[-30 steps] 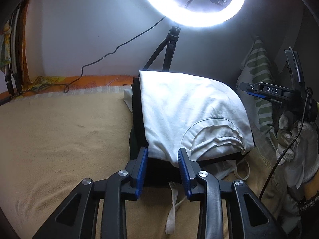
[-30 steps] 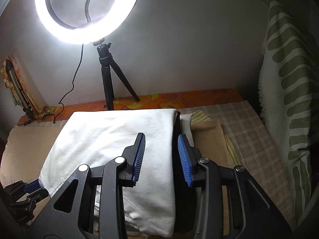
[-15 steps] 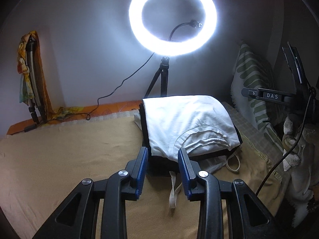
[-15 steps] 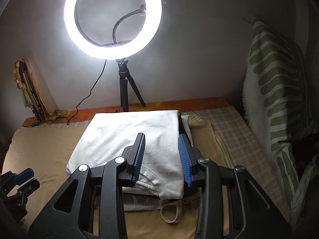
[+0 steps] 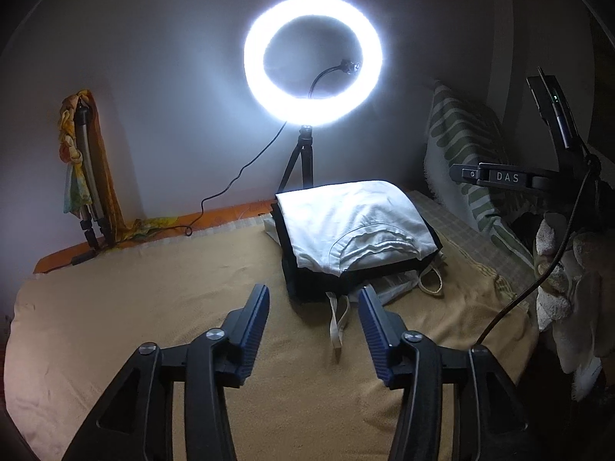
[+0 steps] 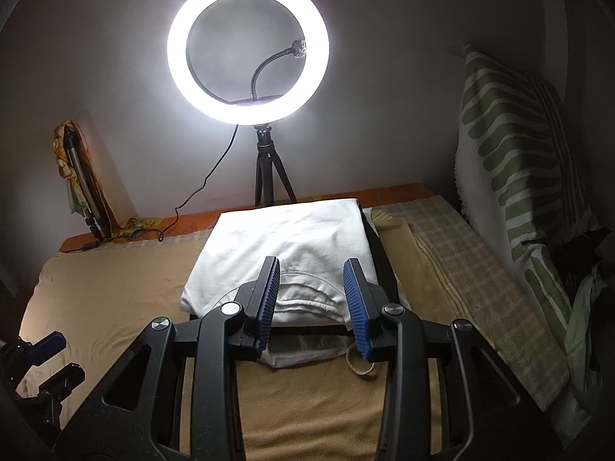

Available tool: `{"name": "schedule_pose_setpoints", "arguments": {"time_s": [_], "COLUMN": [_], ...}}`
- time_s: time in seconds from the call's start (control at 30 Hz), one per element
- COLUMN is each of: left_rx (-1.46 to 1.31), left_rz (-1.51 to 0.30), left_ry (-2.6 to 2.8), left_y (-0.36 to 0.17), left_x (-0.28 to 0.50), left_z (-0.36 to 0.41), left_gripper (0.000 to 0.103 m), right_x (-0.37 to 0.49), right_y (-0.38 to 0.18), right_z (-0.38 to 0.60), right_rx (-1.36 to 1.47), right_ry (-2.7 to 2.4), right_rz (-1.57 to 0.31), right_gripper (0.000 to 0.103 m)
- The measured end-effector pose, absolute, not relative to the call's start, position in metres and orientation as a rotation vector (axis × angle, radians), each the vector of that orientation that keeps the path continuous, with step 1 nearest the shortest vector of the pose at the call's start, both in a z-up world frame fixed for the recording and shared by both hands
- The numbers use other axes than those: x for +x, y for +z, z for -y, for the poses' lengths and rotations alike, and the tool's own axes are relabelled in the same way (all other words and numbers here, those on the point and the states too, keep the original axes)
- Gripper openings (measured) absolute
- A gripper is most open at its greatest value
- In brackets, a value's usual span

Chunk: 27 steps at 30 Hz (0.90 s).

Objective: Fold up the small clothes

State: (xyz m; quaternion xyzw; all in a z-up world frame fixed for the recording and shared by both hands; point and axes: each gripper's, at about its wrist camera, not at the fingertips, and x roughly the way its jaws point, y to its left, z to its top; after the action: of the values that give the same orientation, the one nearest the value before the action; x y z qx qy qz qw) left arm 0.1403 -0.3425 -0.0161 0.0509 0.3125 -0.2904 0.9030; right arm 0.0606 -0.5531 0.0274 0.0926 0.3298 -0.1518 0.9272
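Right wrist: folded white shirt (image 6: 284,246) lies lengthwise, collar toward gaping, empty hand-held gripper (image 6: 312,303)

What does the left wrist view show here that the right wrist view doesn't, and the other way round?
Only the left wrist view shows the right gripper's black mount marked DAS and a white strap trailing from the stack. Only the right wrist view shows a dark heap beside the striped cushion. Both show the folded white garment atop dark clothes, the ring light, and open, empty jaws.
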Motion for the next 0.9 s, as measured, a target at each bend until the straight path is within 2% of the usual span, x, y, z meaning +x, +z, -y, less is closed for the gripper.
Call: {"name": "schedule_pose_setpoints", "arguments": {"time_s": [0.2, 0.23, 0.27, 0.3, 0.37, 0.63, 0.73, 0.9], "left_rx": [0.125, 0.125, 0.127, 0.129, 0.134, 0.161, 0.168, 0.16], "left_rz": [-0.628, -0.625, -0.62, -0.612, -0.596, -0.547, -0.533, -0.55], "left_ry": [-0.624, -0.627, -0.629, -0.629, -0.63, -0.652, -0.655, -0.646], "left_y": [-0.015, -0.014, -0.014, -0.014, -0.012, -0.012, -0.013, -0.019], "left_x": [0.113, 0.109, 0.105, 0.1, 0.091, 0.064, 0.06, 0.065], "left_z": [0.326, 0.323, 0.321, 0.317, 0.313, 0.301, 0.297, 0.29], "left_gripper": [0.061, 0.062, 0.066, 0.069, 0.076, 0.085, 0.09, 0.098], "right_x": [0.035, 0.031, 0.027, 0.022, 0.014, -0.003, -0.007, -0.006], "right_y": [0.028, 0.027, 0.027, 0.027, 0.026, 0.008, 0.003, 0.001], "right_z": [0.528, 0.524, 0.52, 0.516, 0.507, 0.488, 0.485, 0.476], "right_rx": [0.23, 0.239, 0.244, 0.248, 0.243, 0.274, 0.294, 0.251], "right_ry": [-0.322, -0.325, -0.329, -0.335, -0.341, -0.35, -0.352, -0.366], "right_rz": [-0.658, -0.656, -0.651, -0.64, -0.629, -0.652, -0.653, -0.636], "right_gripper": [0.037, 0.042, 0.052, 0.056, 0.057, 0.057, 0.07, 0.07]}}
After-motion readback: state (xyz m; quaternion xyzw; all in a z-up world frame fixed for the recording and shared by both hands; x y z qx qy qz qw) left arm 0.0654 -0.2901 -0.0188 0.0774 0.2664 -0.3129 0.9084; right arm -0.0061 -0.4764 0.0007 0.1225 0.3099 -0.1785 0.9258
